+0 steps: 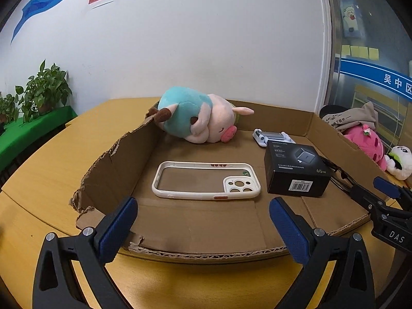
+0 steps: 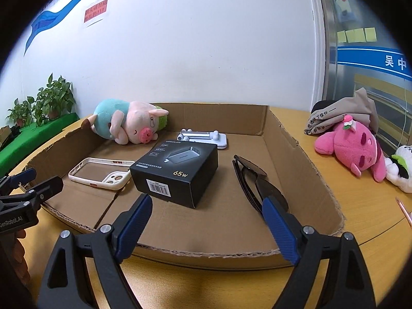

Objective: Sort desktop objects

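Between my two claws: both sit at the near edge of the cardboard tray (image 2: 296, 139), low over the wooden table (image 1: 51, 170), and neither touches anything.
Left claw (image 1: 203, 221): jaws spread wide, nothing between them; it faces the phone case (image 1: 206, 180).
Right claw (image 2: 206, 221): jaws also wide apart and empty; the sunglasses (image 2: 253, 180) lie just beyond its right finger, the black charger box (image 2: 177, 170) ahead to the left.
Inside the tray: phone case flat on the left, charger box in the middle, white phone stand (image 2: 203, 137) behind it, pig plush (image 2: 128, 125) resting on the far left wall.
Outside the tray: a pink plush (image 2: 352, 152) and a white plush (image 2: 401, 167) lie on the table to the right, well apart from my claws.
Step in hand: I judge I'm between picks.
Next move: probably swing the right claw over to the pink plush and close on its soft body.
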The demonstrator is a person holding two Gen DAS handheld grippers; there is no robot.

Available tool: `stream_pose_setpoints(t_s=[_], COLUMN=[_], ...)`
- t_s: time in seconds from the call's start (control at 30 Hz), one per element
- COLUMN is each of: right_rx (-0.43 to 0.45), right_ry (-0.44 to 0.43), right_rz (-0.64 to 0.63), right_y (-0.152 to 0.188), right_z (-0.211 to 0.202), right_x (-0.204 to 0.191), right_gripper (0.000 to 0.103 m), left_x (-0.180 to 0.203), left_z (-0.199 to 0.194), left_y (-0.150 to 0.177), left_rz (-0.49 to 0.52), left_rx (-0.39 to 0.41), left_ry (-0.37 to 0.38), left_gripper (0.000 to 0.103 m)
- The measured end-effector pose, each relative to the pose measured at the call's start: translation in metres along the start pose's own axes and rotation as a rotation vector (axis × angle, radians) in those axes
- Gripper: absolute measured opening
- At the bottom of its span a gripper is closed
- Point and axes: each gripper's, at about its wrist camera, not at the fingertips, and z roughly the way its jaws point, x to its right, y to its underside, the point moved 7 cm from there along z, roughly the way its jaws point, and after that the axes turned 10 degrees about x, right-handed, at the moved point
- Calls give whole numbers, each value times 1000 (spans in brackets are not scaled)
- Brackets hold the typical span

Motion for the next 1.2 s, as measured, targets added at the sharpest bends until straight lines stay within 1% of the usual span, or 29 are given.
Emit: stream_pose_setpoints(t_s=[1.2], right_rx=[-1], right_ry=[2], right_rz=[-6], right_y=[0], right_z=[1], right_x=[0], right_gripper=[88], left_x=[-1], left_z=[-1], left_y=[0], left_rz=[6], left_rx=[-4], left_ry=[2], left_gripper=[103])
